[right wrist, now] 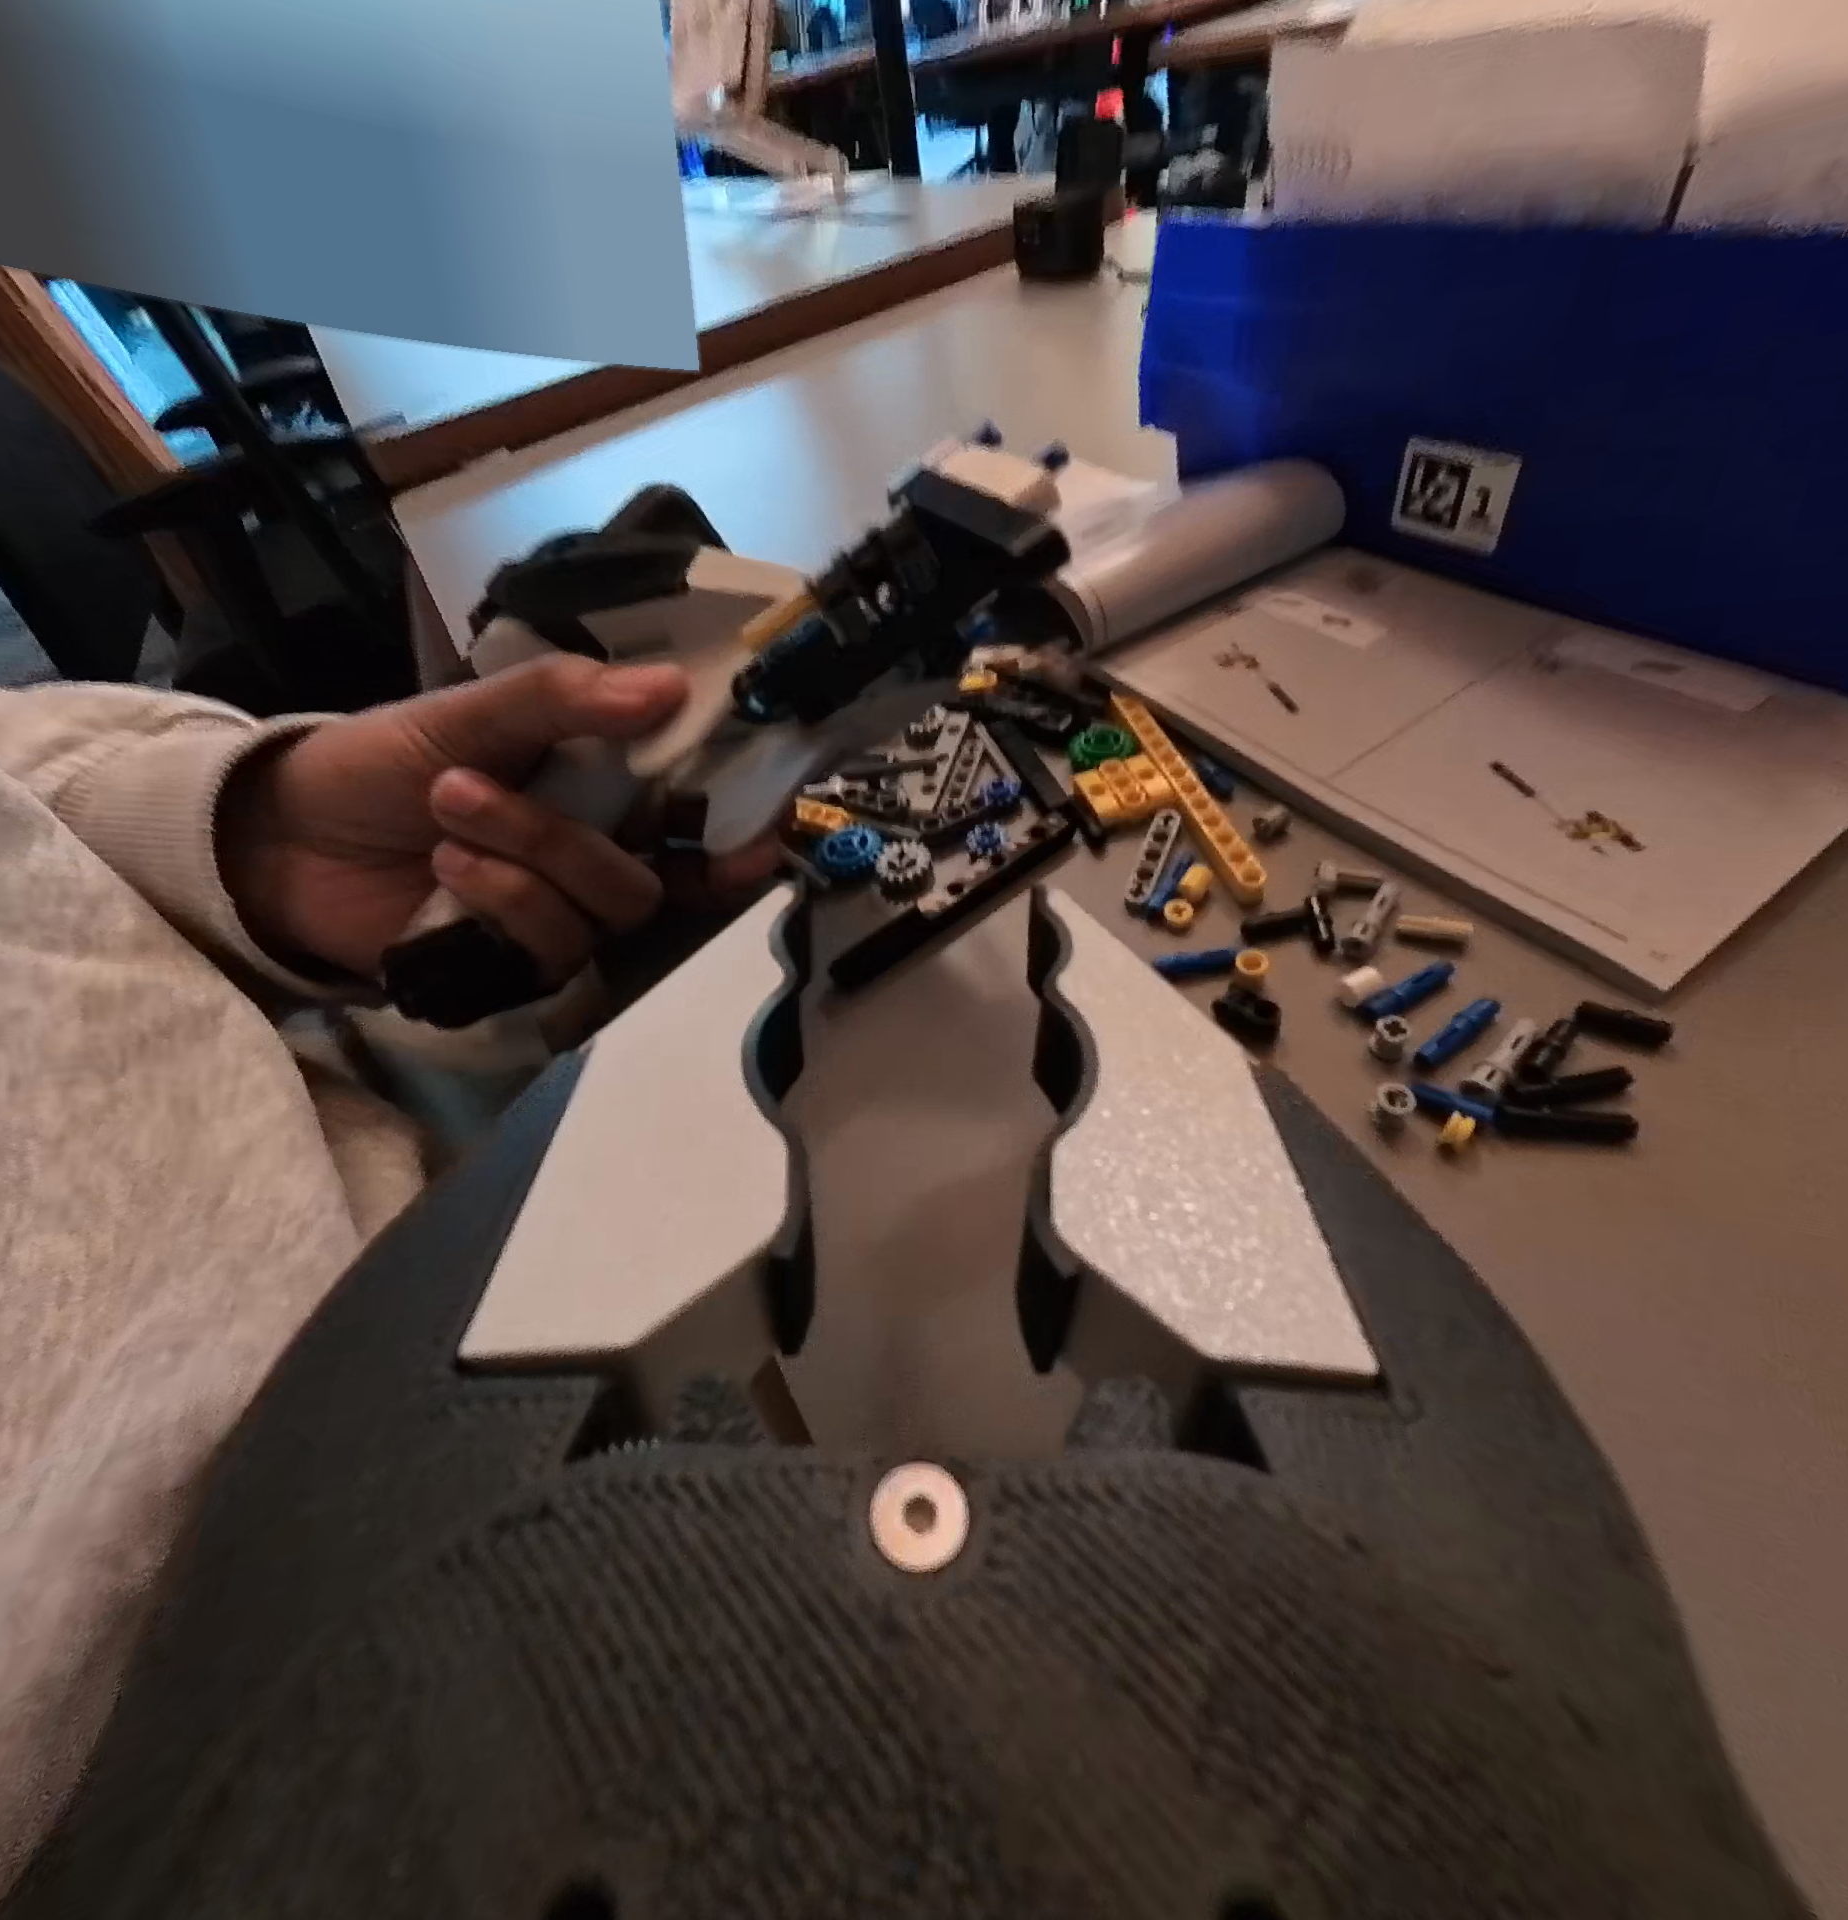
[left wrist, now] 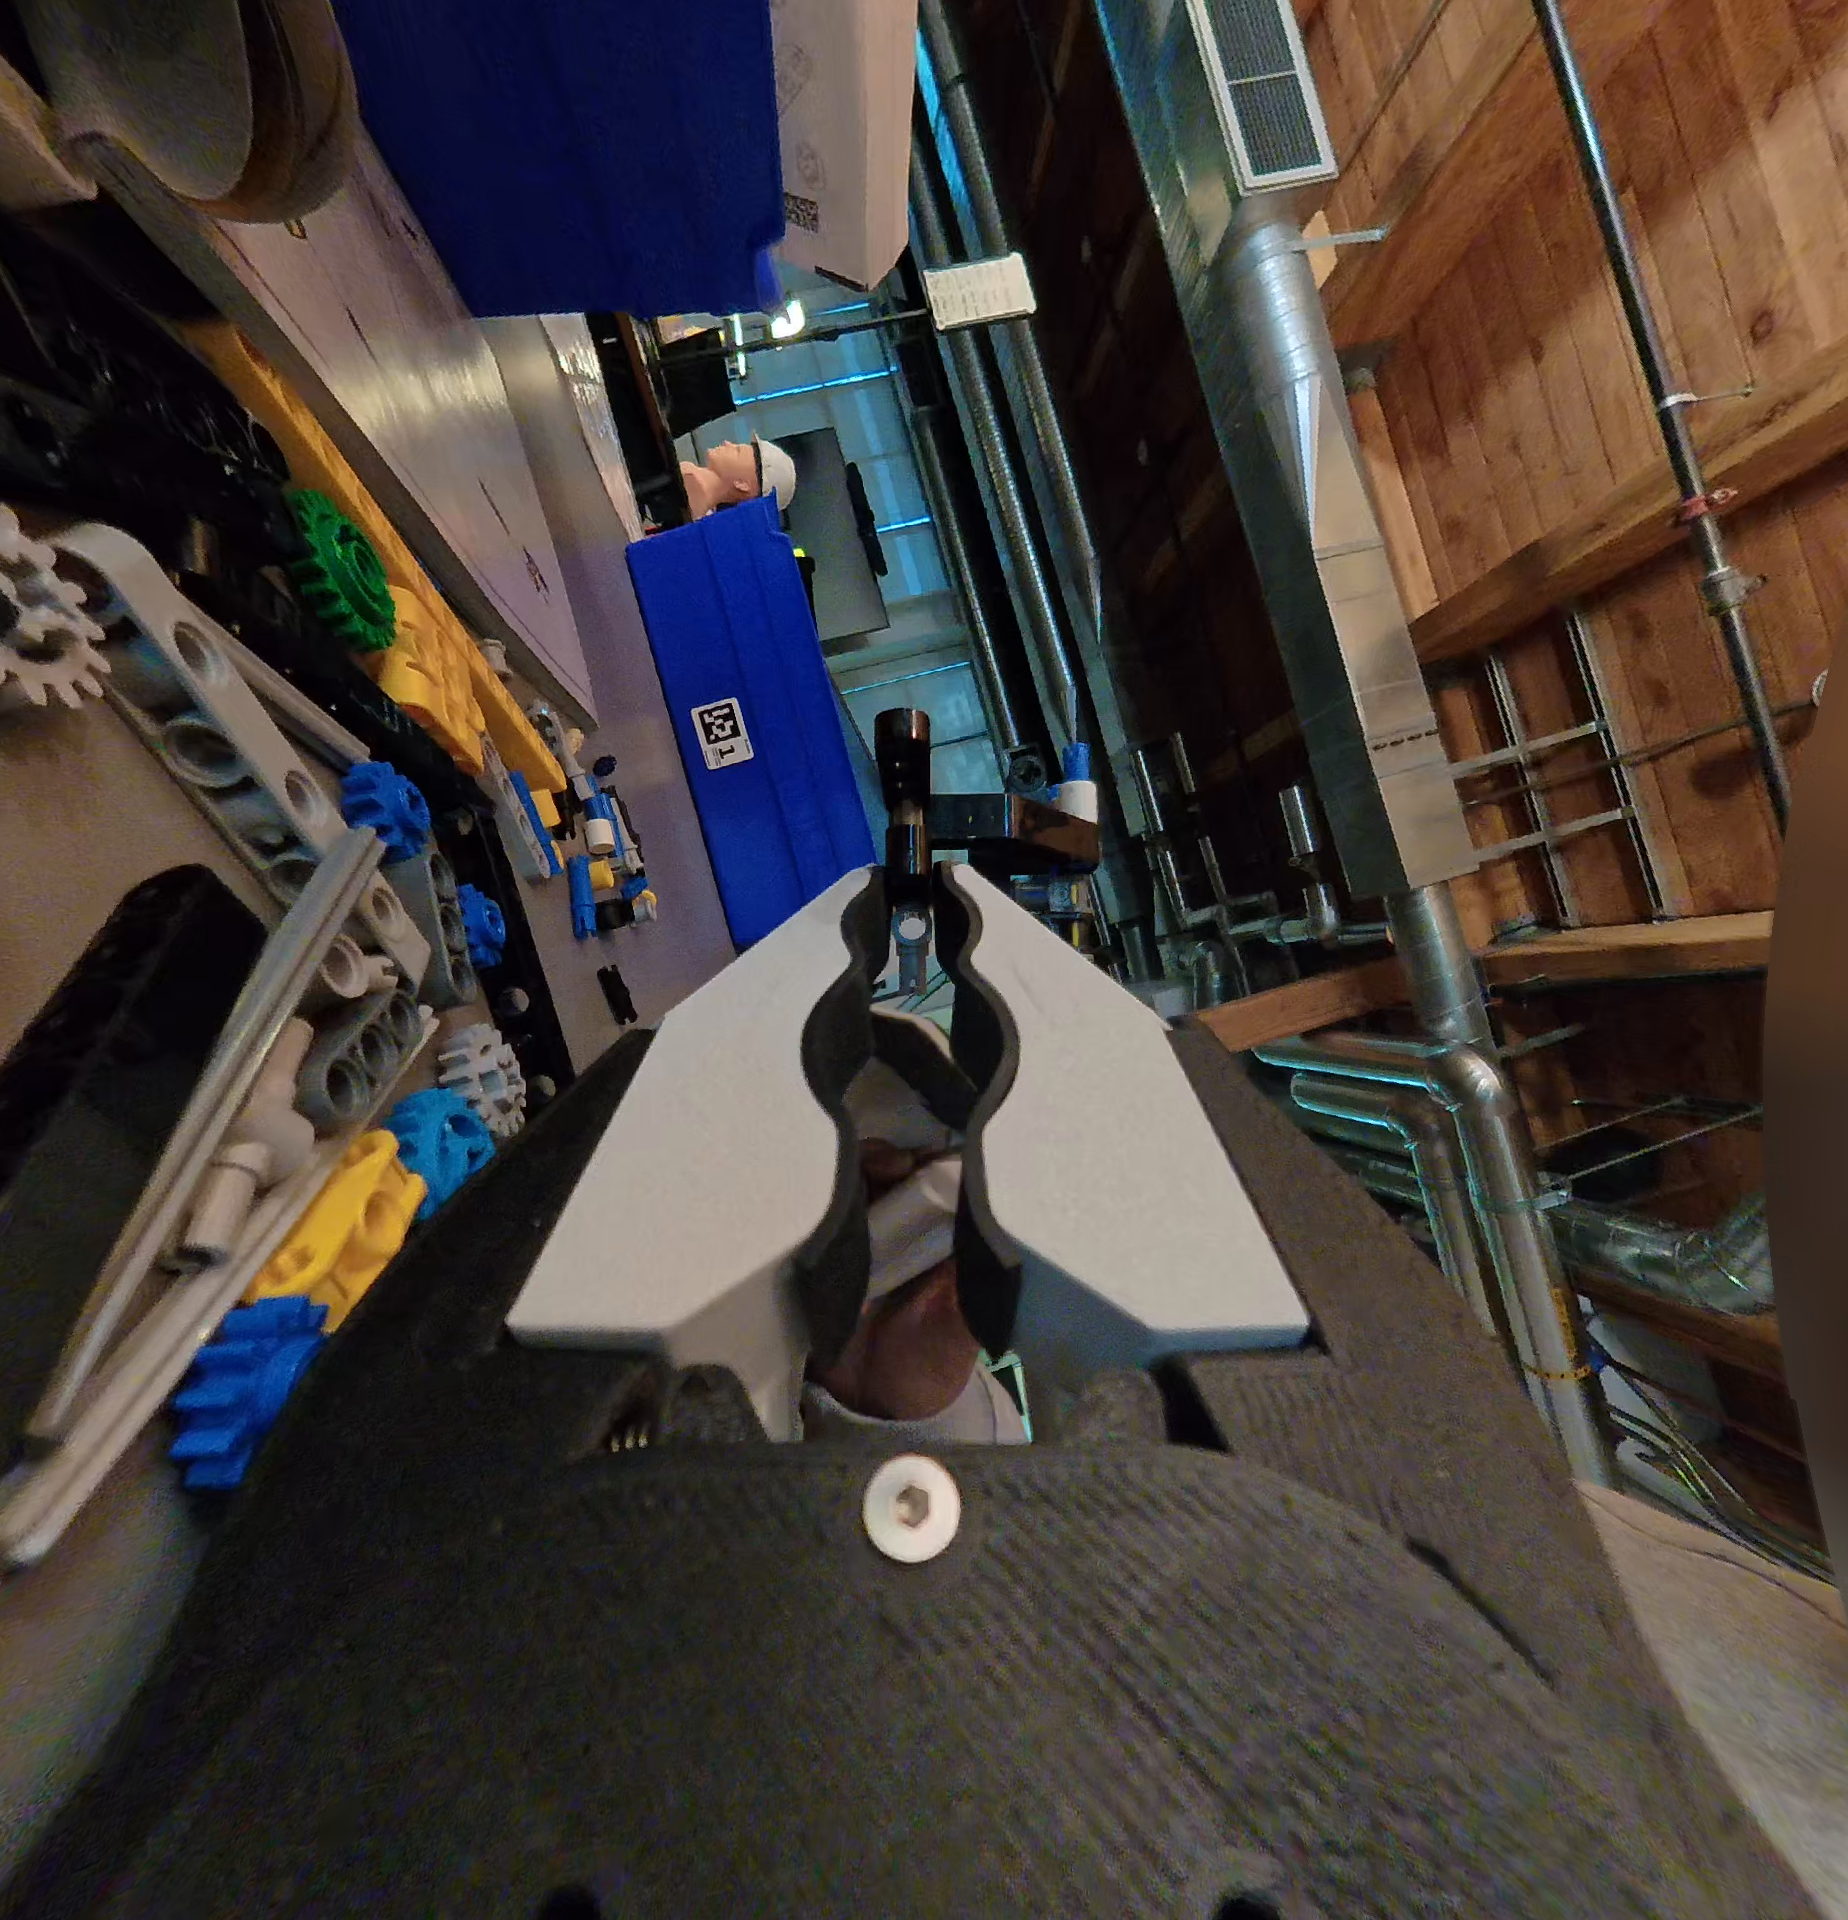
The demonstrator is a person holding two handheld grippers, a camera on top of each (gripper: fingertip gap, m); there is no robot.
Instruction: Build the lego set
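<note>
Left gripper: tipped on its side and raised off the table; jaws drawn in narrow, clamped on a small dark lego assembly at the fingertips.
Lego assembly: black pieces with a light grey pin end showing between the pads; an arm of it stuck out sideways past the tips, ending in a white and blue bit. Seen from the right wrist view, blurred, it sat above the parts pile.
Left hand: wrapped around the left gripper's handle, pale sleeve behind it.
Right gripper: low over the table, jaws spread wide, nothing between them.
Parts pile: middle of the table, just beyond the right gripper's tips; a grey triangular frame, black beams, blue and grey gears, a green gear and a long yellow beam touching one another.
Loose pins: blue, black, grey and yellow, scattered near the table's right side, apart from the pile.
Instruction booklet: open flat beyond the pins, its far edge against a blue bin.
Blue bin: far right of the table, a black-and-white marker tag on its front.
</note>
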